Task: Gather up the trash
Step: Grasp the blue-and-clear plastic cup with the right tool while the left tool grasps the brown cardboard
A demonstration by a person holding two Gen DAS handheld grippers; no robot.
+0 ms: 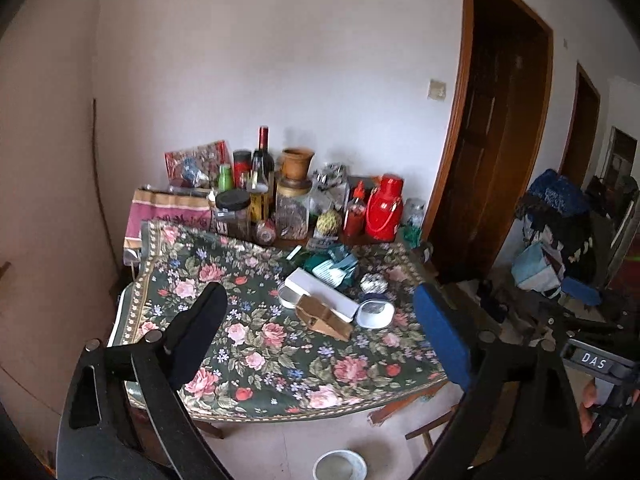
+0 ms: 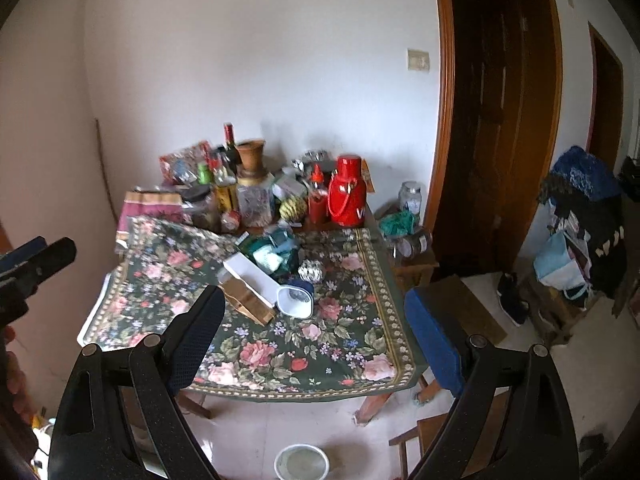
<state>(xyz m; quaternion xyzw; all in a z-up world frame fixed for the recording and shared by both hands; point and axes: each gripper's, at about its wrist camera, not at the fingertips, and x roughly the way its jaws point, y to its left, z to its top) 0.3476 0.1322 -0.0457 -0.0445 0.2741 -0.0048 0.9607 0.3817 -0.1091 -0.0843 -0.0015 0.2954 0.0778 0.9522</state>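
Observation:
A table under a floral cloth [image 1: 260,364] [image 2: 320,360] carries a cluster of litter at its middle. In it lie a long white box [image 1: 320,292] [image 2: 250,276], a torn brown cardboard piece [image 1: 324,318] [image 2: 248,300], a tipped white tub [image 1: 376,314] [image 2: 296,300], a crumpled silvery wrapper [image 1: 374,283] [image 2: 311,270] and teal packaging [image 1: 332,266] [image 2: 272,252]. My left gripper [image 1: 319,294] is open and empty, short of the table's near edge. My right gripper [image 2: 315,297] is also open and empty, held back from the table.
Jars, bottles and a red thermos [image 1: 384,208] [image 2: 347,196] crowd the table's back against the wall. A white bowl [image 1: 340,466] [image 2: 302,462] sits on the floor by the near edge. A wooden stool [image 2: 460,304], shoes and piled bags stand to the right near the dark doorway.

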